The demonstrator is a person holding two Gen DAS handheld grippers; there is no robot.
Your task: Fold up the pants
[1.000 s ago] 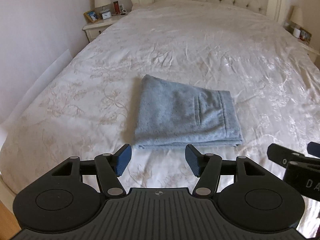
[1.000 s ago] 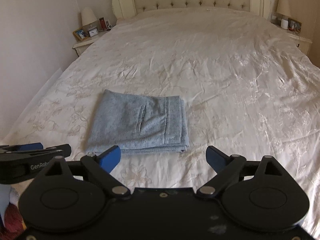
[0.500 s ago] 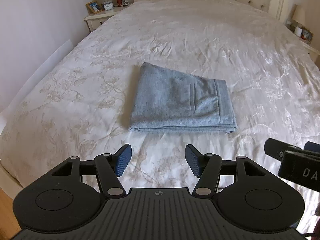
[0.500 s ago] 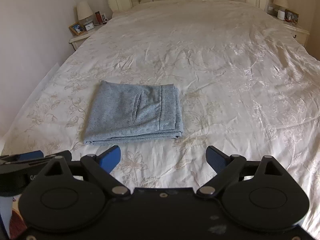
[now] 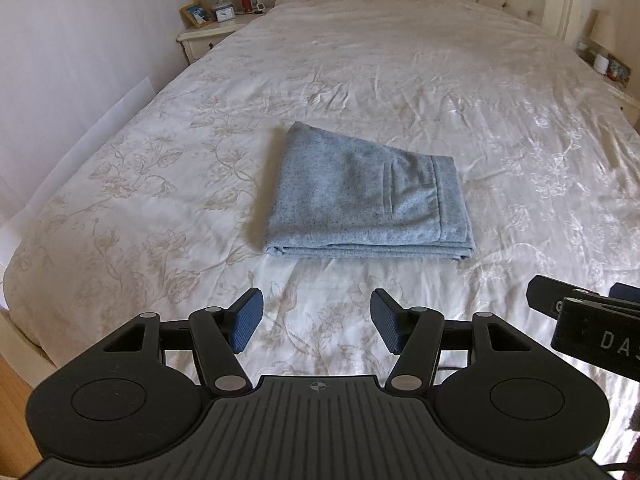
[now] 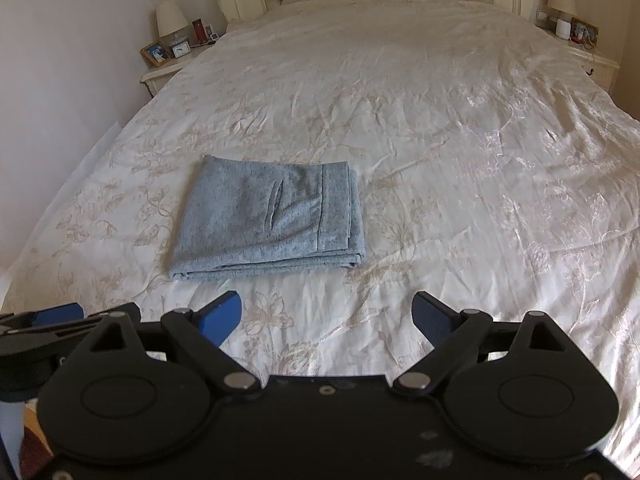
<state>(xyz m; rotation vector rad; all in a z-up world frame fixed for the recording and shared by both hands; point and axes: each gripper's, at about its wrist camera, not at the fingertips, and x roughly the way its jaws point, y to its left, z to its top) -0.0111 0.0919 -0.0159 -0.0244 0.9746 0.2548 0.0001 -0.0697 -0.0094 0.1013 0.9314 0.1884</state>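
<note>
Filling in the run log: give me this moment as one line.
folded grey-blue knit pants: flat on cream floral bedspread | left gripper: open, empty | right gripper: open, empty

Folded pants [image 5: 366, 200] lie on the bed [image 5: 500, 120], ahead of both grippers, the left gripper [image 5: 316, 322] left of the right gripper [image 6: 326, 320].
</note>
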